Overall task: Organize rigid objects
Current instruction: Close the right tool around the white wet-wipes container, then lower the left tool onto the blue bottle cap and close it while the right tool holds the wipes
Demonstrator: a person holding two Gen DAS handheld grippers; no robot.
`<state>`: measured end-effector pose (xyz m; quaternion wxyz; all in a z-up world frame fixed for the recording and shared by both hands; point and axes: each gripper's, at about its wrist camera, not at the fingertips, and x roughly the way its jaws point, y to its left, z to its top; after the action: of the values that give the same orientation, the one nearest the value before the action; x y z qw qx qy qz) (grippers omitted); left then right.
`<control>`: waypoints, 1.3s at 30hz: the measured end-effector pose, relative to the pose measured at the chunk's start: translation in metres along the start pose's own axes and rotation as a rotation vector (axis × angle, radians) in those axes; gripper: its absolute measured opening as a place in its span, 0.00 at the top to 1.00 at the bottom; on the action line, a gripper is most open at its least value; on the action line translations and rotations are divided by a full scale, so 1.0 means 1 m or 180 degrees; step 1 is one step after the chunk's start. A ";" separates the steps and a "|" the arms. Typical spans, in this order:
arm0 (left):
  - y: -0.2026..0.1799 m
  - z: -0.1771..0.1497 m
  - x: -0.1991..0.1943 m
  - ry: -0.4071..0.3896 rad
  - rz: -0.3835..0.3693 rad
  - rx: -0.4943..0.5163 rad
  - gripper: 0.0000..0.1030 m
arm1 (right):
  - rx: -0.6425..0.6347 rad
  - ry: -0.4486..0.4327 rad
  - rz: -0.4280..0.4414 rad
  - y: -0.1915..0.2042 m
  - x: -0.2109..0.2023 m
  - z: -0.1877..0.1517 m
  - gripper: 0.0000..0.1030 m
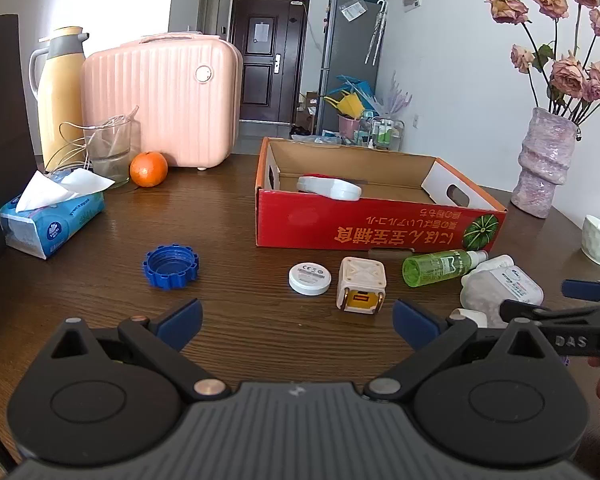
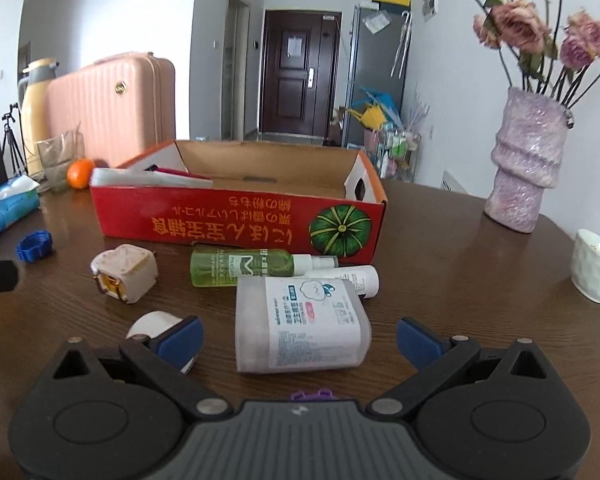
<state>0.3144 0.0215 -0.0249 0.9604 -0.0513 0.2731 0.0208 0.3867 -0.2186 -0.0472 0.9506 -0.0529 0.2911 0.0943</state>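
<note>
A red cardboard box (image 1: 376, 228) (image 2: 236, 220) stands open on the wooden table with a white item (image 1: 329, 188) inside. In front of it lie a blue cap (image 1: 171, 266) (image 2: 34, 245), a white round disc (image 1: 310, 278), a cream cube charger (image 1: 362, 286) (image 2: 125, 272), a green spray bottle (image 1: 444, 266) (image 2: 252, 266) and a white labelled bottle (image 1: 500, 286) (image 2: 302, 326). My left gripper (image 1: 298, 322) is open and empty, near the disc and charger. My right gripper (image 2: 300, 340) is open, its fingers either side of the white bottle's base. It also shows in the left wrist view (image 1: 572, 308).
A tissue pack (image 1: 50, 218), an orange (image 1: 148, 169), a glass (image 1: 110, 152), a yellow flask (image 1: 58, 96) and a pink case (image 1: 160, 100) stand at the back left. A flower vase (image 2: 526, 164) and a white cup (image 2: 596, 266) stand on the right. A small purple item (image 2: 312, 395) lies by my right gripper.
</note>
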 end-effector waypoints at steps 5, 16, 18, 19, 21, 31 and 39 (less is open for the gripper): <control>0.003 0.001 0.004 0.0029 0.0012 -0.0013 0.00 | 0.0028 0.0130 -0.0040 -0.001 0.027 0.012 0.00; 0.007 0.001 0.010 0.0103 -0.0004 -0.0057 0.00 | 0.0125 0.0427 0.0046 -0.003 0.050 0.016 0.21; 0.007 0.001 0.010 0.0099 0.0001 -0.0058 0.00 | 0.0107 0.0372 0.0027 -0.002 0.048 0.014 0.21; 0.007 0.001 0.010 0.0099 0.0002 -0.0059 0.00 | 0.0101 0.0353 0.0028 -0.002 0.046 0.014 0.21; 0.007 0.001 0.010 0.0097 0.0006 -0.0058 0.00 | 0.0106 0.0304 0.0023 -0.001 0.043 0.014 0.21; 0.008 0.001 0.007 0.0060 0.0003 -0.0065 0.00 | 0.0179 0.0042 -0.0021 -0.001 0.017 0.017 0.21; 0.009 0.001 0.006 0.0047 0.0019 -0.0086 0.00 | 0.0298 -0.0163 -0.0062 -0.005 -0.004 0.016 0.21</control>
<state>0.3197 0.0307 -0.0283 0.9575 -0.0635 0.2799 0.0269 0.3933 -0.2216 -0.0311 0.9600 -0.0088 0.2702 0.0726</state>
